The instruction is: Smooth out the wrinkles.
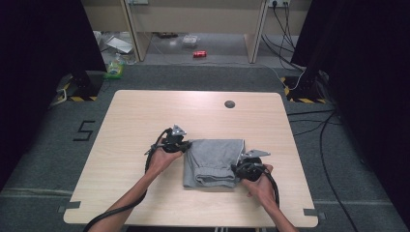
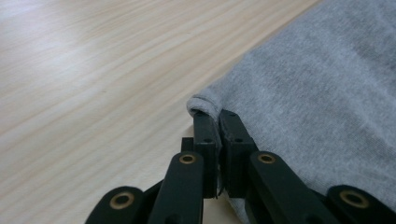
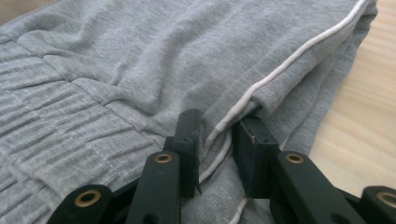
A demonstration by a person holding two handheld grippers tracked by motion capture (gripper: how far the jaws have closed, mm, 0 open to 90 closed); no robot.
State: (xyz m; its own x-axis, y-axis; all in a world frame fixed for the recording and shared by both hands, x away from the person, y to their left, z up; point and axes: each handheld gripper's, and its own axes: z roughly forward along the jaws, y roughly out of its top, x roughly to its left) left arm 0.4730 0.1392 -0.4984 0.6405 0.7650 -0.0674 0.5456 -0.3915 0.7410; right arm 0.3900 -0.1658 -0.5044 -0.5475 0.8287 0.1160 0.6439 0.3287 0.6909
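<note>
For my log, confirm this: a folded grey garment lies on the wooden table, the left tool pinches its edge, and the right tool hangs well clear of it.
One thing is wrong: the right tool is not clear of the grey garment. The right gripper view shows its jaws down on the fabric, either side of a white-piped seam. The rest stands: the left tool pinches the edge, on the wooden table.
</note>
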